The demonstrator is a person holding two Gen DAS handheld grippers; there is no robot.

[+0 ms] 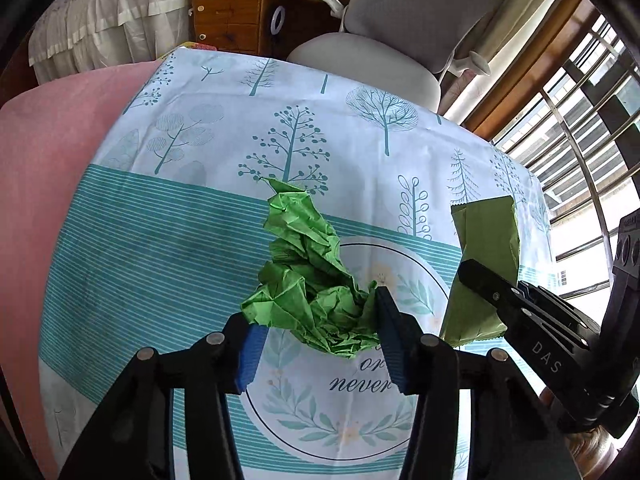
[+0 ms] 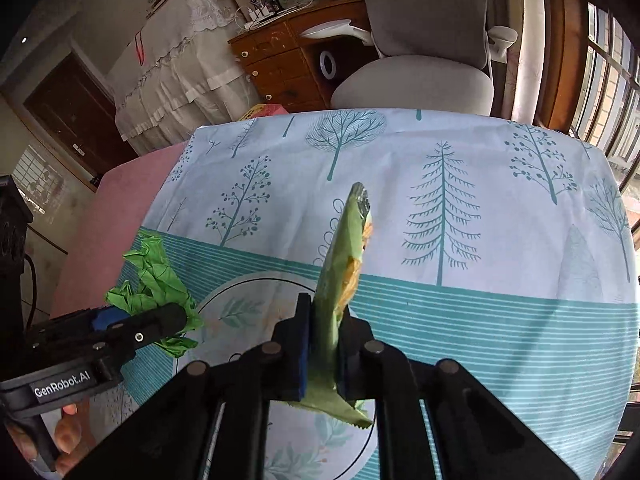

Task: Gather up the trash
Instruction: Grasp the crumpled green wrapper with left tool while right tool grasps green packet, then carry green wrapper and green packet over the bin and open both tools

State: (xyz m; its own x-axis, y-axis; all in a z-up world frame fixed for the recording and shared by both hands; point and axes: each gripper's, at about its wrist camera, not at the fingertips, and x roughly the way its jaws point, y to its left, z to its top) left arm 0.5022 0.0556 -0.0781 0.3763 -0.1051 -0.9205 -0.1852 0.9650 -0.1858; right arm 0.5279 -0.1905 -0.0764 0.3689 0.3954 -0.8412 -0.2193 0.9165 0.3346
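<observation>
A crumpled ball of bright green paper (image 1: 310, 276) is squeezed between the two blue pads of the left gripper (image 1: 316, 320), in the middle of the left wrist view. A flat olive-green snack wrapper (image 2: 340, 280) is pinched edge-on by the nearly closed right gripper (image 2: 324, 344), in the lower middle of the right wrist view. Both pieces are held above a pale blue tablecloth printed with trees (image 1: 180, 240). A grey office chair (image 2: 420, 76) is seen at the top of the frame.
</observation>
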